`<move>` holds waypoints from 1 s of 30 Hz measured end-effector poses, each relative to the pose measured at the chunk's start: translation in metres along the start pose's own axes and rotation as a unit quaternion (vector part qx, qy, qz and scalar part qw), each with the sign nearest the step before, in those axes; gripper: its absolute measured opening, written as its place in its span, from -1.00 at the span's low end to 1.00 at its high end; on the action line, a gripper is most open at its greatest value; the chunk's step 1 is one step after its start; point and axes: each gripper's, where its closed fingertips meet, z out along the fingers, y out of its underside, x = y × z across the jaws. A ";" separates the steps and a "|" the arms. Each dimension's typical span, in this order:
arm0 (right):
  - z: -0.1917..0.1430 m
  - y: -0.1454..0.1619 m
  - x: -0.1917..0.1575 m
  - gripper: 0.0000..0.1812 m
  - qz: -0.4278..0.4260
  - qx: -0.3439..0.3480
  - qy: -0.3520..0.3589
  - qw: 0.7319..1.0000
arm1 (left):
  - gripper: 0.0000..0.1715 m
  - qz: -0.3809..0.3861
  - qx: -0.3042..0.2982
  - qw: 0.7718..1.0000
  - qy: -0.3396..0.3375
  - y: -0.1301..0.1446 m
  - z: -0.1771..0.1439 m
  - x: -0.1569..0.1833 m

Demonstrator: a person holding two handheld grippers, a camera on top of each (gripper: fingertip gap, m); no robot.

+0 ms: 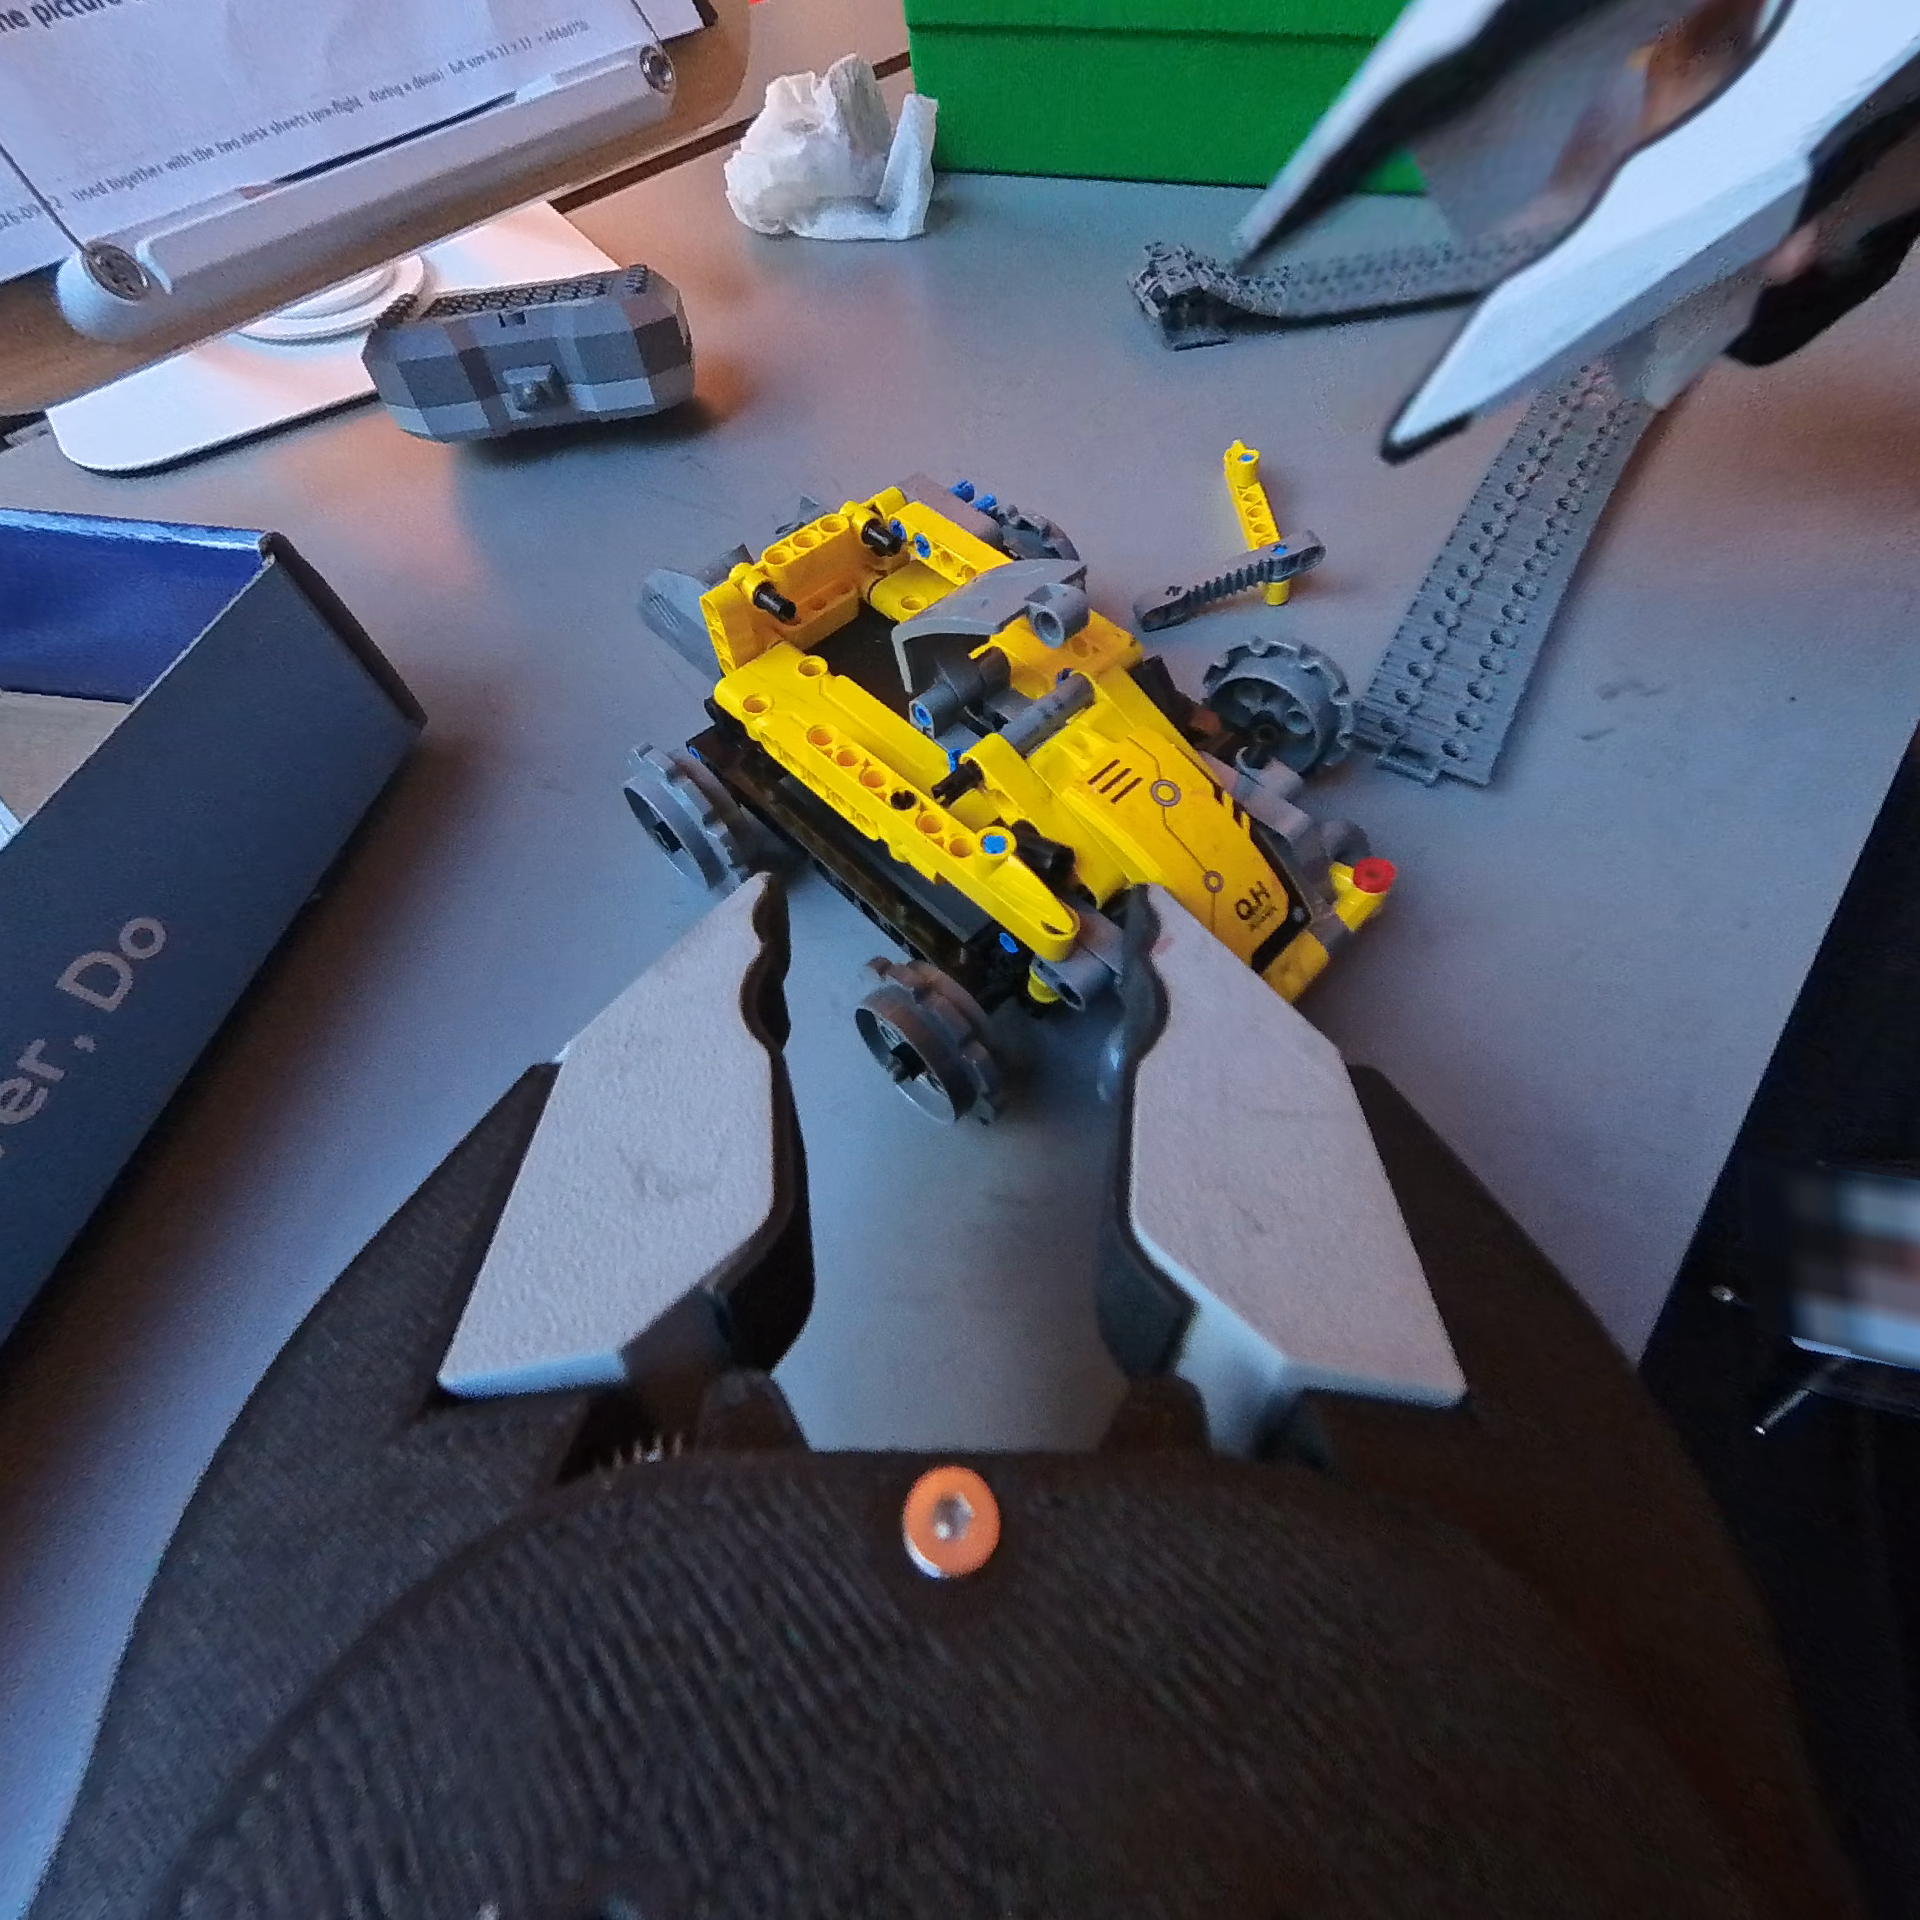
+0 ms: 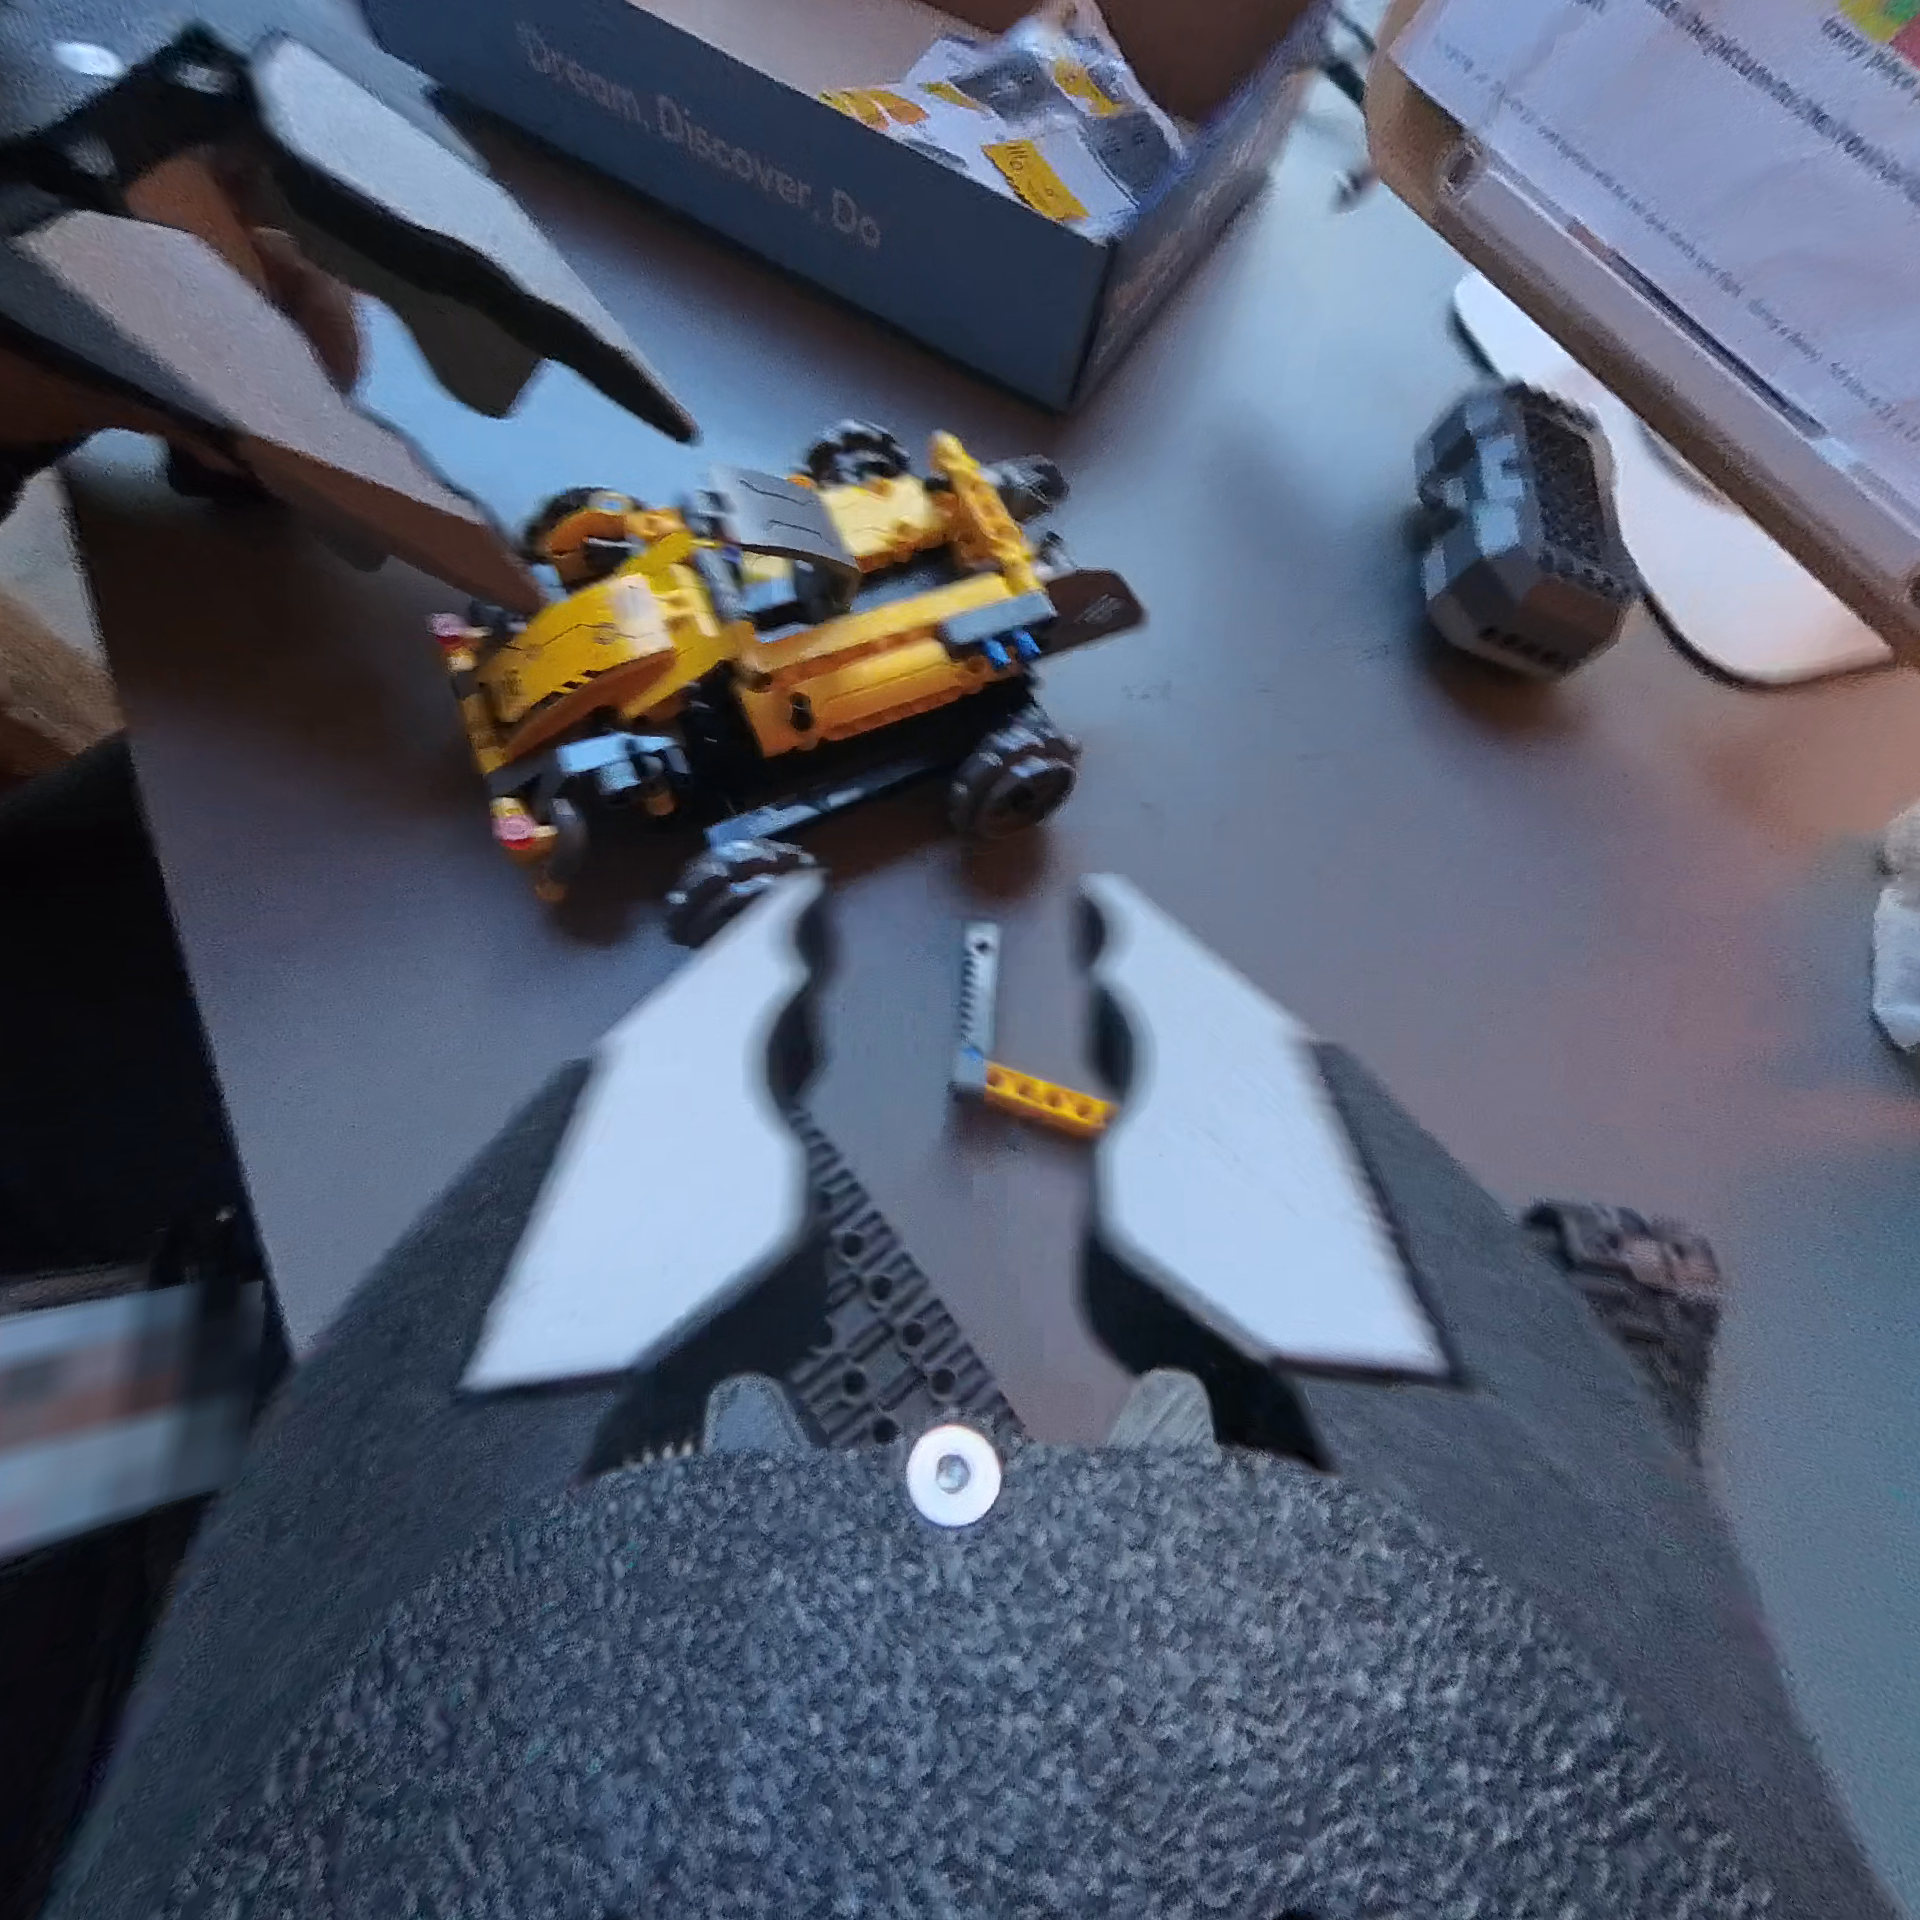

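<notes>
fig. — my left gripper stands spread, empty, its tips at the near end of the yellow brick vehicle; the right-hand fingertip looks to touch the nose of the body, though i cannot tell if it truly bears on it. the vehicle sits on the grey desk, a grey wheel between my fingers. my right gripper is likewise spread and empty, hovering over a small piece — a grey toothed bar joined to a yellow beam — lying loose on the desk beside the vehicle. a grey track strip and a loose grey sprocket lie near the far side; a blue box stands well apart.

risk, in my judgement: the model has loose parts, so a sideways nudge from either fingertip could shed a wheel or skid it. the right view is blurred, so depth there is uncertain.
</notes>
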 end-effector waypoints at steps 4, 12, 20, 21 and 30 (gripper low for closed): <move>-0.008 0.035 0.012 -0.86 -0.039 -0.059 -0.005 0.998 | -0.23 0.005 -0.004 1.000 0.000 0.002 -0.002 0.001; 0.002 0.082 0.016 -0.51 -0.142 -0.140 -0.082 0.976 | -0.32 0.068 0.004 0.998 0.005 -0.015 -0.013 0.014; 0.017 0.073 0.015 -0.59 -0.253 -0.180 -0.128 0.942 | -0.34 0.183 -0.021 0.982 0.041 -0.034 0.007 0.060; 0.018 0.070 0.012 -0.60 -0.262 -0.173 -0.132 0.940 | -0.36 0.198 -0.026 0.979 0.038 -0.033 0.010 0.063; 0.019 0.076 -0.001 -0.81 -0.161 -0.147 -0.231 0.948 | -0.43 0.270 -0.042 0.961 0.040 -0.045 0.036 0.084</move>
